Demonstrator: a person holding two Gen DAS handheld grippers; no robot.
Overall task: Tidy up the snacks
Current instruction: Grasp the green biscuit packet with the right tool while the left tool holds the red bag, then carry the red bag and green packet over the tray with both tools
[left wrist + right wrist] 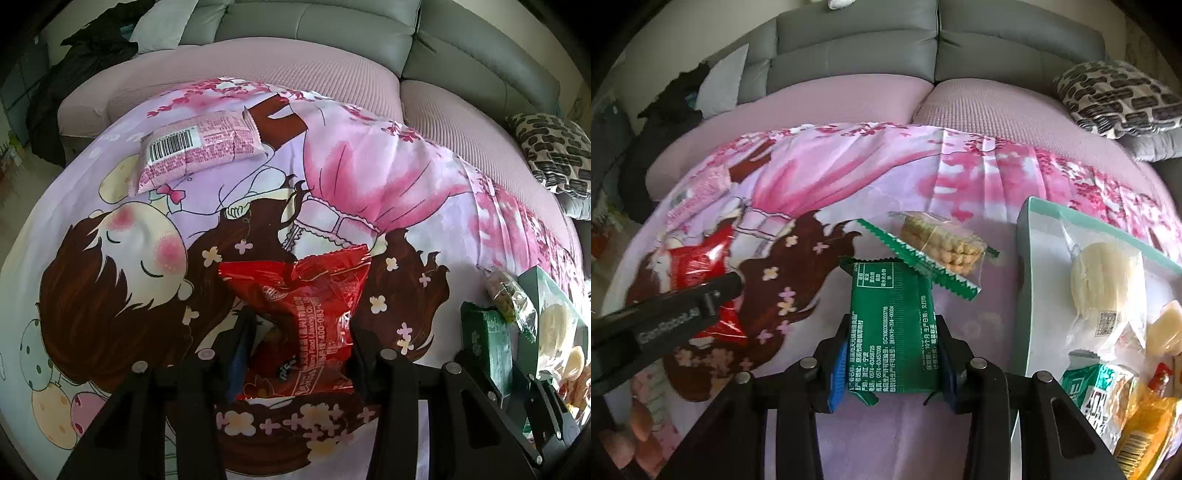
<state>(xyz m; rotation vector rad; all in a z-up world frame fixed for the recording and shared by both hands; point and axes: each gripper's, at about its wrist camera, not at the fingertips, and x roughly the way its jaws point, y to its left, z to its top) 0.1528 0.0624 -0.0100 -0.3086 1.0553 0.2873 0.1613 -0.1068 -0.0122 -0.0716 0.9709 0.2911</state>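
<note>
My left gripper (299,332) is shut on a red snack packet (306,314) over the cartoon-print cloth (369,166); the packet also shows in the right wrist view (698,262) with the left gripper's finger across it. My right gripper (892,332) is shut on a green snack packet (892,325), which shows in the left wrist view too (487,347). A pink packet with a barcode (199,147) lies far left on the cloth. A clear packet of biscuits with a green edge (942,247) lies just beyond the green packet.
A pale green box (1025,258) at the right holds several snacks, among them white round cakes (1100,280) and yellow packets (1145,432). A grey sofa (938,48) with pink seat covers stands behind. A patterned cushion (1119,99) lies at the right, dark clothes (92,44) at the left.
</note>
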